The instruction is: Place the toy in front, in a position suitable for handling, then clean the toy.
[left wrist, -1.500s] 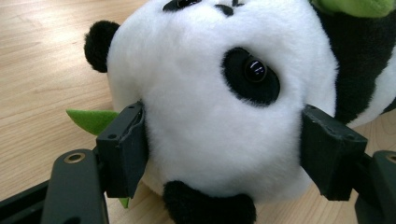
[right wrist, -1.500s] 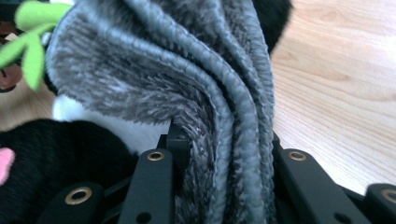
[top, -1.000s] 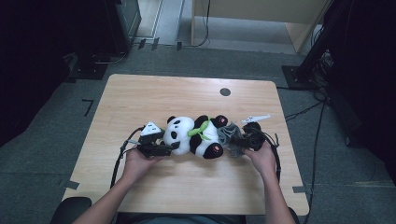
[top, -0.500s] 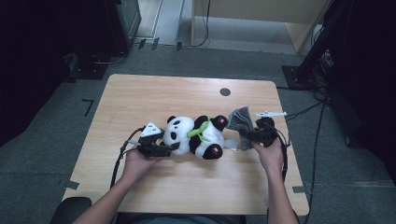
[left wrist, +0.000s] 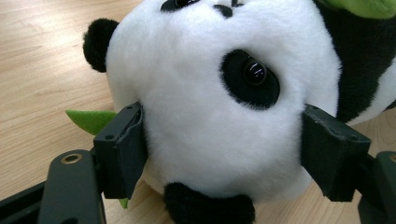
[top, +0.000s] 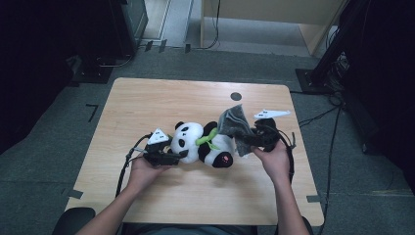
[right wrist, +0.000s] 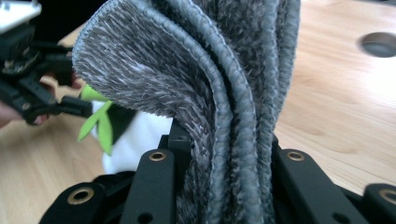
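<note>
A plush panda (top: 203, 143) lies on its side at the middle of the wooden table (top: 147, 103), with a green leaf at its neck. My left gripper (top: 180, 152) comes in from the left and is shut on the panda's white head (left wrist: 210, 116), one black pad on each side of it. My right gripper (top: 247, 139) is at the panda's right end, lifted off the table, and is shut on a bunched grey cloth (top: 234, 125). That grey cloth (right wrist: 219, 88) stands up in thick folds between the two jaws, hiding the pads.
A dark round hole (top: 236, 96) sits in the tabletop near the far edge. Cables (top: 125, 169) trail from both grippers across the table. Dark equipment and stands surround the table on the floor.
My right gripper has risen and swung right and away from the panda's feet, lifting the grey cloth up off the table. The left gripper and the panda's head have stayed put.
</note>
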`<action>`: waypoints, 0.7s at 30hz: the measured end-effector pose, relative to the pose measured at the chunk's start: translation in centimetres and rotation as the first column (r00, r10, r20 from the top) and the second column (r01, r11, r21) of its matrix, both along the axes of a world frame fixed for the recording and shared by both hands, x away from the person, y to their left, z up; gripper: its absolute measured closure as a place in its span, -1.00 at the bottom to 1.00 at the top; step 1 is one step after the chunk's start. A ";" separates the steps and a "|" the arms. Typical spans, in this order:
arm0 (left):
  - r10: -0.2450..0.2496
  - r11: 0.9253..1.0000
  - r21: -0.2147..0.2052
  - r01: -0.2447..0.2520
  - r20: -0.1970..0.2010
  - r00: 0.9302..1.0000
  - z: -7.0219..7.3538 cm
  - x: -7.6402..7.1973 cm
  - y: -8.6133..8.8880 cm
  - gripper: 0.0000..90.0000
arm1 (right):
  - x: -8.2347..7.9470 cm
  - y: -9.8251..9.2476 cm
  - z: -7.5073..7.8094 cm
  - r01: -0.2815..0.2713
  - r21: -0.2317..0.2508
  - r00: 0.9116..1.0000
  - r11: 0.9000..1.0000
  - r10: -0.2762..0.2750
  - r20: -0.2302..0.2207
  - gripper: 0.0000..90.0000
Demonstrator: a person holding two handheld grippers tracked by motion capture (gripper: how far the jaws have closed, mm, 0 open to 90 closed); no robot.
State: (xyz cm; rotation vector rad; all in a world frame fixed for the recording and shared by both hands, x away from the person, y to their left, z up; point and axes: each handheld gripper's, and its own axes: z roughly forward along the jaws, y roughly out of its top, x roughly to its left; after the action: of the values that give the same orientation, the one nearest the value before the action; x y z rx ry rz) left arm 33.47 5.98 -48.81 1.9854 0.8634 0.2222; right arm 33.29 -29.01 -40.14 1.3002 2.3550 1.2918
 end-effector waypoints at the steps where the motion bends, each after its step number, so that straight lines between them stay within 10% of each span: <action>1: 0.001 1.000 -0.001 -0.001 -0.001 1.000 0.0 0.0 0.0 -0.48 | 0.1 0.5 -0.2 -0.017 -0.008 1.000 1.000 0.017 -0.007 0.56; 9: -0.001 1.000 0.005 0.001 0.006 1.000 0.0 0.0 -0.1 -0.48 | 0.3 2.8 -1.9 -0.104 -0.039 0.993 0.994 0.102 -0.059 0.55; 21: 0.002 1.000 -0.005 -0.002 0.002 1.000 0.0 0.1 -0.1 -0.48 | 0.9 0.6 -3.8 -0.064 -0.014 0.991 0.998 0.062 -0.116 0.55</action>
State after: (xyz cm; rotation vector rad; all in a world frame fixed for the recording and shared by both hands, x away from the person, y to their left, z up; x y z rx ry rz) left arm 33.54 5.84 -48.84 1.9797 0.8643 0.2228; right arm 34.23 -28.41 -43.95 1.3395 2.4986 1.2423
